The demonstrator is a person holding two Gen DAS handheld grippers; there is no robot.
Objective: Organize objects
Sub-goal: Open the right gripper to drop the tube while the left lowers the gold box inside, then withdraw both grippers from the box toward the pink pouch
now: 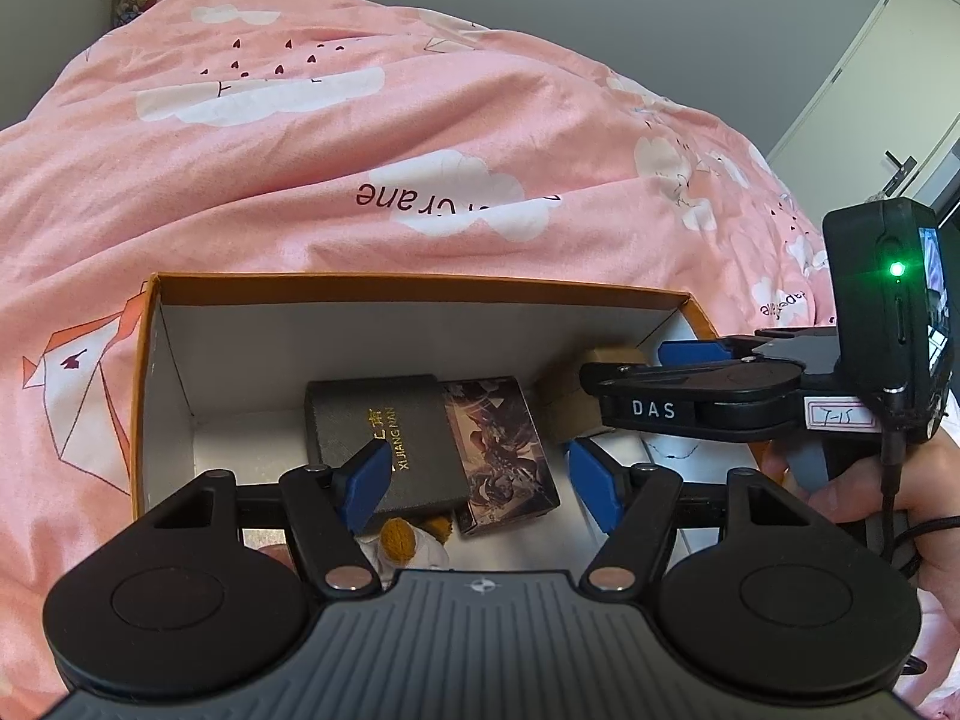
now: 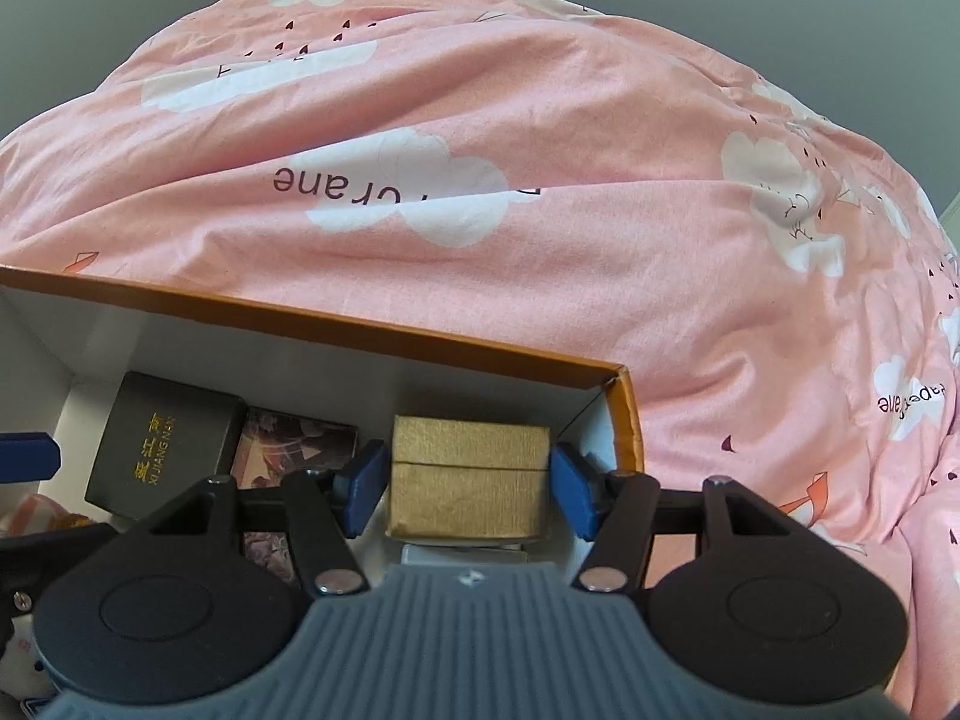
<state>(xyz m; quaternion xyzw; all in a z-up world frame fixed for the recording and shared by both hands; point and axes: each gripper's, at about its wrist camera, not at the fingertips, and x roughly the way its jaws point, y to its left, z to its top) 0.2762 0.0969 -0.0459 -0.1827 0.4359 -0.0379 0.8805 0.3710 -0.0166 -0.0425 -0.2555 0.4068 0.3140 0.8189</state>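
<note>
Left wrist view: we hold our left gripper (image 1: 474, 477) with jaws spread and empty above the orange-rimmed box (image 1: 420, 288) on the pink duvet (image 1: 420, 120); a black case (image 1: 384, 438) and picture box (image 1: 504, 456) lie at its middle, a plush toy (image 1: 408, 540) at its near edge.

Right wrist view: our right gripper (image 2: 469, 483) brackets the gold box (image 2: 468, 480) in the box's far right corner; whether the pads press it we cannot tell. We judge a loose hold could tip it onto its neighbours.
</note>
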